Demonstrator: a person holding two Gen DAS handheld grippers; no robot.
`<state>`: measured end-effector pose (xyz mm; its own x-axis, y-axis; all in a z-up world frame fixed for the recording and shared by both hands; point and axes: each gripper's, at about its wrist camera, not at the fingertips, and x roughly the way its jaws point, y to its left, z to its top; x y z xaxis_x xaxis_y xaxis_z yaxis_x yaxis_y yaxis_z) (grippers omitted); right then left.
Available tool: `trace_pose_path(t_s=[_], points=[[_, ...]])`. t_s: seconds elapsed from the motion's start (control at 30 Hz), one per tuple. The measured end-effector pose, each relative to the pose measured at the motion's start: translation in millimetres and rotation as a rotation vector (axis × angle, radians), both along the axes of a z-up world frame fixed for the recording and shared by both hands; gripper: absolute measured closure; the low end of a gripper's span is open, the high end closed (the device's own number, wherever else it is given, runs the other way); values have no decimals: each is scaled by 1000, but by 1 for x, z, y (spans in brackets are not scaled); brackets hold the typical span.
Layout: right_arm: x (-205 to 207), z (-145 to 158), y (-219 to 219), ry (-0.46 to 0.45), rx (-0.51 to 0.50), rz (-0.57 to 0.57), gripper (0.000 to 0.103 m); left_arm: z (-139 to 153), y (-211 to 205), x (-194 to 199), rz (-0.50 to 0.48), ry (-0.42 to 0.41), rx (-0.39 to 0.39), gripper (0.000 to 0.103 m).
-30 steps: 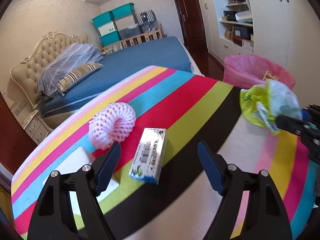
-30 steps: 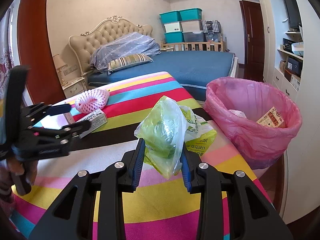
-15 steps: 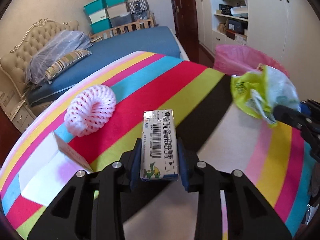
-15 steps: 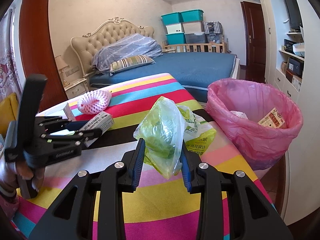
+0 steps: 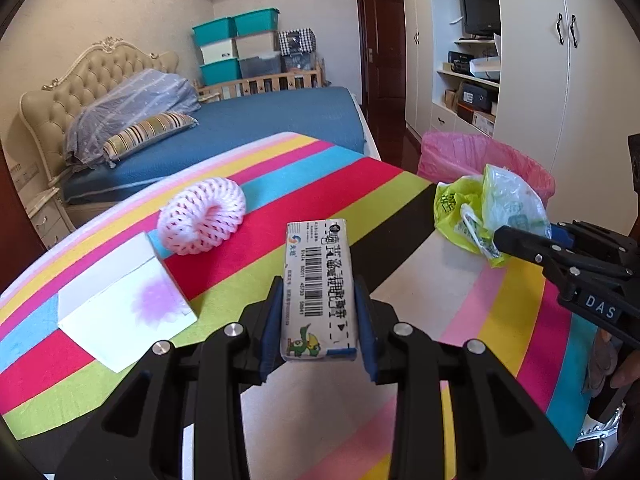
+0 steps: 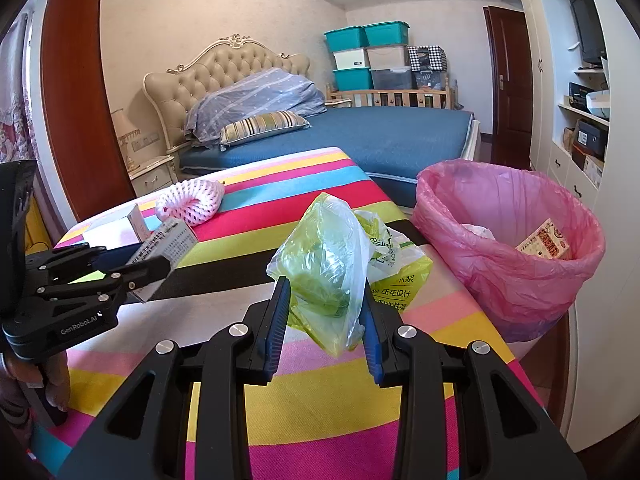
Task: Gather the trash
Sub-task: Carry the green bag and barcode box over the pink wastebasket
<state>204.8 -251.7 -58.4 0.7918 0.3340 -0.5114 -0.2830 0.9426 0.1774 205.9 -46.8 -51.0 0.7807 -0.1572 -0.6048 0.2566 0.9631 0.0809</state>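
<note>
My left gripper [image 5: 319,312] is shut on a small white carton with a barcode [image 5: 319,280] and holds it above the striped table; it also shows at the left of the right wrist view [image 6: 166,246]. My right gripper [image 6: 325,312] is shut on a crumpled green plastic bag [image 6: 326,268], which also shows in the left wrist view [image 5: 490,210]. A pink-lined trash bin [image 6: 508,240] stands past the table's right edge with a wrapper [image 6: 544,240] inside. A pink foam fruit net [image 5: 202,216] and a white box [image 5: 120,300] lie on the table.
The table has a bright striped cloth [image 5: 340,184]. A blue bed [image 5: 260,120] lies behind it. White cupboards and shelves [image 5: 532,60] stand to the right of the bin. The right gripper's body [image 5: 580,272] shows at the right of the left wrist view.
My left gripper closed on the white carton and lifted it off the table. My right gripper has kept hold of the green bag and barely moved.
</note>
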Motion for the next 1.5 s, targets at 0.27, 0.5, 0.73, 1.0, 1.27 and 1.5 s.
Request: trace_pose_path(t_s=[0.27,0.5,0.73,1.0,1.27,1.5], points=[[-4,2,0,-22,-8,-9,70,3,-14,-16,-10,-61,71,70],[-13,7,-5,-59,8,-13,70,4,-10,-21,-8,-75,68,70],[-24,14,-5,-100,-13,-11,70,4,-9,-22,-12,-74,61,70],[-33,31,-20,-151,-6,-35,70,11,-13,-20,-39,-65,10,70],[-30,31,-55,-152,1,-108,70,32,-46,-14,-122,-80,-9,70],[-23,35,-91,-162,-6,-174,70,41,-87,5,-222,-61,-44,70]])
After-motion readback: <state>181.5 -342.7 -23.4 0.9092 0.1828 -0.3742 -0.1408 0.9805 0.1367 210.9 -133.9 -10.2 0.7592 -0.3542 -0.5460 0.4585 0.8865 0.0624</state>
